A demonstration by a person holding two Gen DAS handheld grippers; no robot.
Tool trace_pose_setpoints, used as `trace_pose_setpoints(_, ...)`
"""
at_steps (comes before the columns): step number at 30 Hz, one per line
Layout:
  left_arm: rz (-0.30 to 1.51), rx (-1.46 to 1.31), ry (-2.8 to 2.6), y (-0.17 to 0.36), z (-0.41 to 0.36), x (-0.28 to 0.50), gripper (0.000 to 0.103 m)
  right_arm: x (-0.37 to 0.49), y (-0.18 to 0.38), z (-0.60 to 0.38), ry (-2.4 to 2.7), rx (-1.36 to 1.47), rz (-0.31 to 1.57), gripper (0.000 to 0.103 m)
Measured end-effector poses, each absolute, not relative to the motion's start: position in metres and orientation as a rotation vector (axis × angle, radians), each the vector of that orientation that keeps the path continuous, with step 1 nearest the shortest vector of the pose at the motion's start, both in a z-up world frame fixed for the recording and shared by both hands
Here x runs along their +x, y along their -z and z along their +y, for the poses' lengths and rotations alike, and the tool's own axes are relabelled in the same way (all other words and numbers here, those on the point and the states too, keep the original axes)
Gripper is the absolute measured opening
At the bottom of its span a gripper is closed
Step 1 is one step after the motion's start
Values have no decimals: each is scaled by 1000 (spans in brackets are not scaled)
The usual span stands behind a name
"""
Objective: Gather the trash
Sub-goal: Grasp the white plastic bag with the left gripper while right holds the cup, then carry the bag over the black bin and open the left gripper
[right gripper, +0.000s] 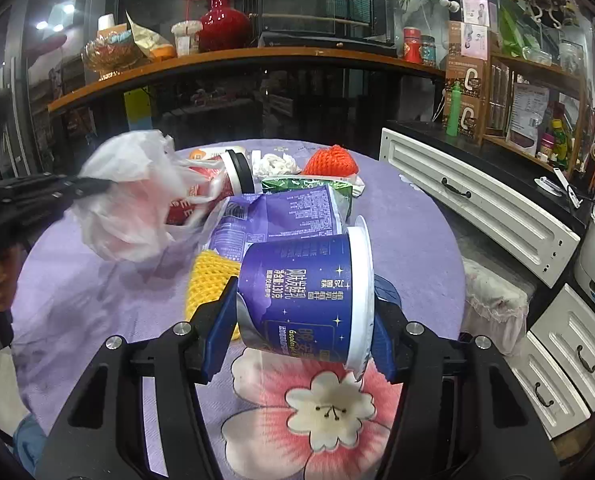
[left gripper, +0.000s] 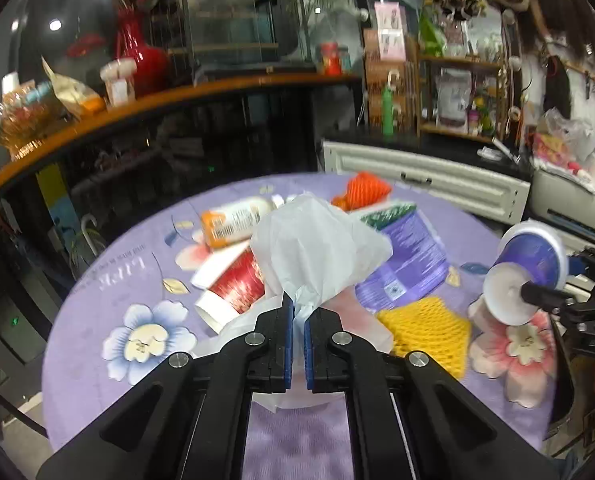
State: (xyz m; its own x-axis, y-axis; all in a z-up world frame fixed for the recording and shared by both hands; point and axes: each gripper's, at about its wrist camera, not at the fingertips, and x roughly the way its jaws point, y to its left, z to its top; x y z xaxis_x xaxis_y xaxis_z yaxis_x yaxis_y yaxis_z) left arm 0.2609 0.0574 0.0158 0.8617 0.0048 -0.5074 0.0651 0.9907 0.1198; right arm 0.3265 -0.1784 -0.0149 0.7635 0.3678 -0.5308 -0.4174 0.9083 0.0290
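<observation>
L tool [left gripper: 298, 314] is pinching a thin, crinkly white plastic bag [left gripper: 317, 248], lifting it off the bench [left gripper: 97, 320]. R tool [right gripper: 297, 316] is gripping a glossy blue cylindrical cup [right gripper: 297, 292] sideways. Yellow foam net [right gripper: 209, 284], purple pouch [right gripper: 281, 216], red paper cup [left gripper: 233, 284] are lying on the flowery purple cloth.

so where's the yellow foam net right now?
Yellow foam net lies on the tablecloth, right of centre in the left wrist view, just below the purple packet.
</observation>
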Motion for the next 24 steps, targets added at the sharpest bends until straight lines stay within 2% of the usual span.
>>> trace_pose_setpoints(10,464,91,143,-50,30,215,5,288,4,-206,-414,-56,528,58)
trace_pose_setpoints(24,539,148,494,-7,-129,194,5,226,23,-330,-189,-30,569,58)
